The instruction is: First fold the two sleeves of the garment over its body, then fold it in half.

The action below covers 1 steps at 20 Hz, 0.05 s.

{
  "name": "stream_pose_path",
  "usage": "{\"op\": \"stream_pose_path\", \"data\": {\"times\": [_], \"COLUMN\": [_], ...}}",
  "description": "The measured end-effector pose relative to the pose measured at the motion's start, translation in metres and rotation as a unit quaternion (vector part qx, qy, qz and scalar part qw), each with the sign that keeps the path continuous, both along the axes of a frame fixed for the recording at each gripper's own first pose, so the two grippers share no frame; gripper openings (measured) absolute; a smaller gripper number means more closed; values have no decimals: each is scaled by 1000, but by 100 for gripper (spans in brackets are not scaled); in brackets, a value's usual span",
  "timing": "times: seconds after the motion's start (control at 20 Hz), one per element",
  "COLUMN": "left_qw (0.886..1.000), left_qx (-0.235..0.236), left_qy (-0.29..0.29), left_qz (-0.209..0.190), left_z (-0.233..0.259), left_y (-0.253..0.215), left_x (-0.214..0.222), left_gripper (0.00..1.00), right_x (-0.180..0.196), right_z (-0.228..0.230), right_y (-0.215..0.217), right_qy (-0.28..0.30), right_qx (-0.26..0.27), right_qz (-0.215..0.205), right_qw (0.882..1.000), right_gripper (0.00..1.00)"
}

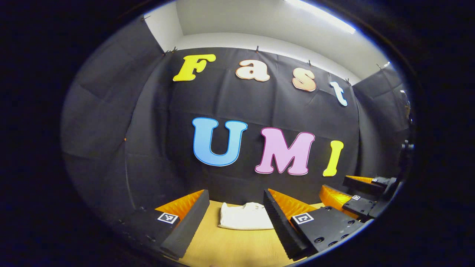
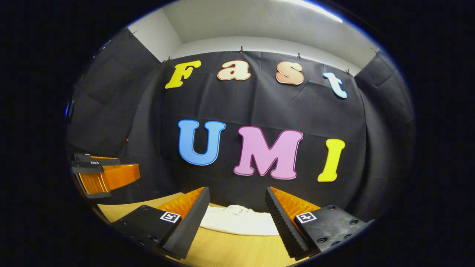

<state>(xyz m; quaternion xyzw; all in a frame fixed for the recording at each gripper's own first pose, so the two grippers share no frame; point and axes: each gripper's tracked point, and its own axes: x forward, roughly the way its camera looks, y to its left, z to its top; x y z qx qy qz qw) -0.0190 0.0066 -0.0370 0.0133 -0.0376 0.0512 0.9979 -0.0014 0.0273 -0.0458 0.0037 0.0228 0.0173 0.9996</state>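
Lying folded on the wooden table (image 1: 230,248) near the black booth wall (image 1: 237,100), white garment (image 1: 243,218), left gripper (image 1: 233,218) above the table with jaws wide apart and empty, right gripper (image 2: 235,218) likewise spread, holding nothing.

Left gripper (image 1: 235,218): two wedge-shaped fingers (image 1: 187,224) with ribbed inner faces, flat mounting plates showing round screw heads, each wearing a small square black-and-white marker tag. Right gripper (image 2: 235,217): same build, ribbed wedge fingers (image 2: 187,222), screwed plates, square marker tags sitting near each finger base.
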Motion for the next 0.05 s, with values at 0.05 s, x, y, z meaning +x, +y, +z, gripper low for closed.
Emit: {"op": "stream_pose_path", "data": {"times": [0.05], "left_qw": [1000], "left_qx": [13], "left_qy": [7], "left_qz": [9], "left_z": [-4], "left_y": [-2], "left_x": [-10], "left_gripper": [95], "right_x": [-8], "right_z": [-3], "right_y": [0], "right_qy": [8], "right_qx": [5], "right_qz": [9], "right_qw": [1000], "right_gripper": [96]}}
